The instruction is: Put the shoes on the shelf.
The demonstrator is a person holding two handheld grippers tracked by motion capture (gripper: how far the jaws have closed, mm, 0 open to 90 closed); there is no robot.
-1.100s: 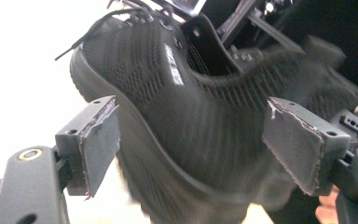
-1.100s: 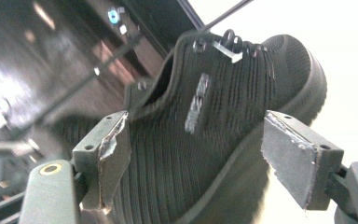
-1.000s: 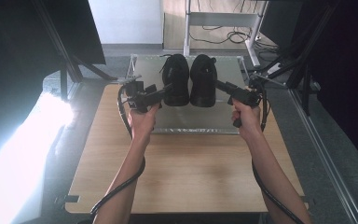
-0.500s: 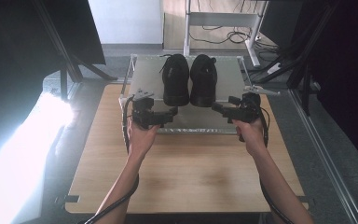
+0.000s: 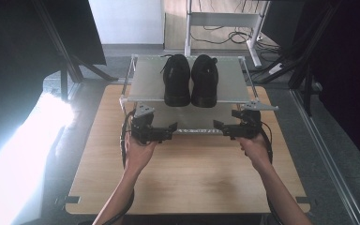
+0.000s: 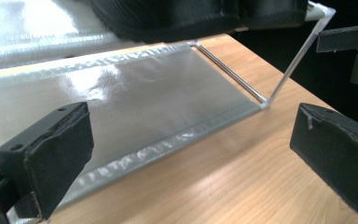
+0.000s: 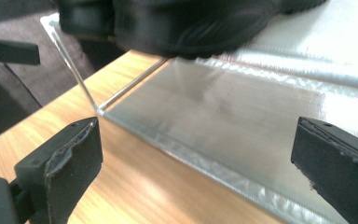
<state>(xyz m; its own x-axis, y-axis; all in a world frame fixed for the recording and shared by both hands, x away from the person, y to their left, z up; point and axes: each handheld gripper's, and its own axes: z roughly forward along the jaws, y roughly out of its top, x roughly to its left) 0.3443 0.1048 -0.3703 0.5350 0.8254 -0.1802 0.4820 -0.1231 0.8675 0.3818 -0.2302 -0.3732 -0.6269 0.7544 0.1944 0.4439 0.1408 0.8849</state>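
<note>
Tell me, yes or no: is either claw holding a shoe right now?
No. In the high view both black shoes sit on the rack's top shelf, while the left claw and right claw stand open below them, empty.

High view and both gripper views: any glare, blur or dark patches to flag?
High view: blown-out sunlight on the floor at left, upper corners nearly black. Left gripper view: glare on the lower shelf, shoes dark. Right gripper view: shoe sole smeared, soft sheen on the shelf.

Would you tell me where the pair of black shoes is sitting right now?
In the high view, the black shoes stand side by side on the upper shelf of the silver rack at the table's far edge, beyond both grippers.
</note>
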